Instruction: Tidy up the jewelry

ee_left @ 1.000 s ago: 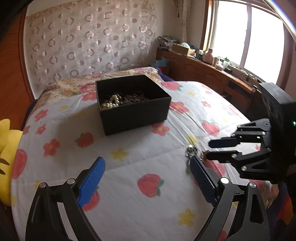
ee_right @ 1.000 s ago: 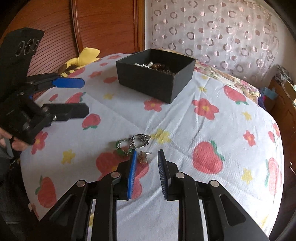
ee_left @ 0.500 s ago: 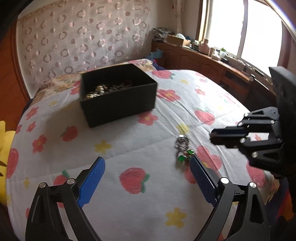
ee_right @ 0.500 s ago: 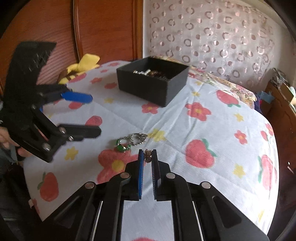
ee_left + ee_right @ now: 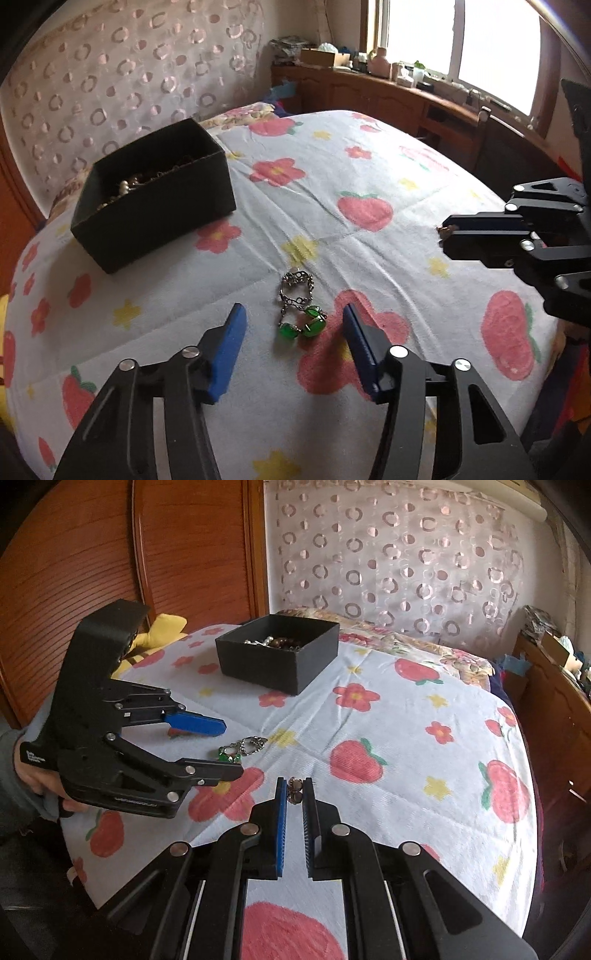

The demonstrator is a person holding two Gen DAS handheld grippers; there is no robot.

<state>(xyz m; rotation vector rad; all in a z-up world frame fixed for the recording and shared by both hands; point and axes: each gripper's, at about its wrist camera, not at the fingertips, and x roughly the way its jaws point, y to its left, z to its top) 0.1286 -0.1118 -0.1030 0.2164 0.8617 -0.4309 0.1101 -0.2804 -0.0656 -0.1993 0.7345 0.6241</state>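
Jewelry is being gathered: a small earring is being pinched by the right hand-held gripper above the bed; the left hand-held gripper is being held apart around the green chain, mid-bed; carrying to the black box is probably called for.

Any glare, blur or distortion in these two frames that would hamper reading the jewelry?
Left wrist view: the window is blown out white, fisheye bends the bed edge, but the green-stone chain is sharp. Right wrist view: even light, dark corner vignetting, and the small piece in the right gripper is slightly soft.
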